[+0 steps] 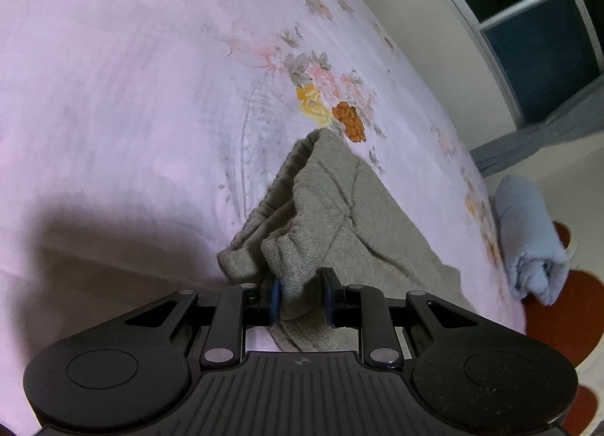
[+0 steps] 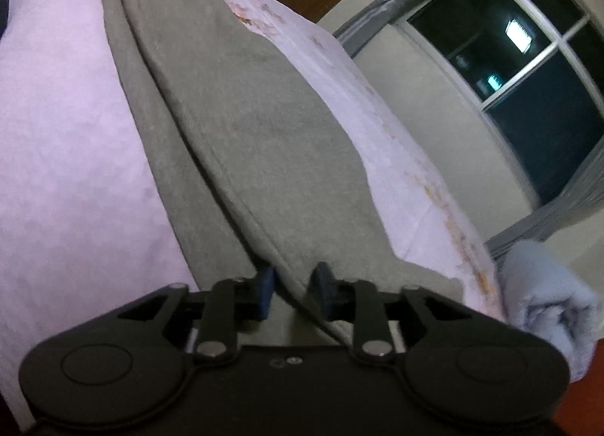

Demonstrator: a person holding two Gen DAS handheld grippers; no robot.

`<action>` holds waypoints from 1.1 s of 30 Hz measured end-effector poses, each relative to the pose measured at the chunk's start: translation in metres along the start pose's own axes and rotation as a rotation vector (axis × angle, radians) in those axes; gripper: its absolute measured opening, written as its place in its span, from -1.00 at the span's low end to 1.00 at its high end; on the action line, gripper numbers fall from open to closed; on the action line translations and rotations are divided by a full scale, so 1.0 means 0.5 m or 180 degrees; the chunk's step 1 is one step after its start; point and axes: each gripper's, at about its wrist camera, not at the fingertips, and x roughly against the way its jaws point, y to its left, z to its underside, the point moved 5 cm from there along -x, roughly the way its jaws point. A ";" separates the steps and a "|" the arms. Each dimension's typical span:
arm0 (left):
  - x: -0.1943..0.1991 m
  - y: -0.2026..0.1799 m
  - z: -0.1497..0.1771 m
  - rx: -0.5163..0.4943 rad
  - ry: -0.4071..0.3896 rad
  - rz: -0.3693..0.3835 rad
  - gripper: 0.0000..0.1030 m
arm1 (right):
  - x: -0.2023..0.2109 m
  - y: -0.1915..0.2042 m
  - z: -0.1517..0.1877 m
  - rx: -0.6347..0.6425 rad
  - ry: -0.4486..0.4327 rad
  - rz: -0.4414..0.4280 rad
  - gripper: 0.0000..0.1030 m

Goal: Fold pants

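The grey sweatpants (image 1: 339, 202) lie on the bed's pink floral sheet (image 1: 132, 96), their gathered waistband just beside the orange flower print. The left tongs (image 1: 302, 300) pinch a bunch of the grey fabric at the waistband end, and the right tongs (image 2: 292, 290) pinch a seamed edge of the sweatpants (image 2: 245, 126). A rolled pale blue towel (image 1: 528, 239) sits off the bed's edge, beside the sweatpants

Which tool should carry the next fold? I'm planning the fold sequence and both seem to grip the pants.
Probably the left tool: it pinches the gathered waistband end of the grey pants. The right tool pinches the seam edge at the other end and could anchor it.
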 end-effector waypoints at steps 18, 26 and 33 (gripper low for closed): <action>0.022 -0.025 0.003 -0.0486 -0.0091 -0.0139 -0.56 | 0.050 0.008 -0.020 -0.0279 0.0164 -0.0206 -1.00; 0.062 -0.011 0.023 -0.0455 -0.0287 -0.0485 0.52 | 0.085 -0.026 -0.006 -0.0607 0.0059 -0.0230 -0.69; 0.125 -0.134 0.141 -0.0837 -0.0899 -0.0586 0.81 | 0.149 -0.155 0.057 -0.1708 -0.0051 0.0041 0.29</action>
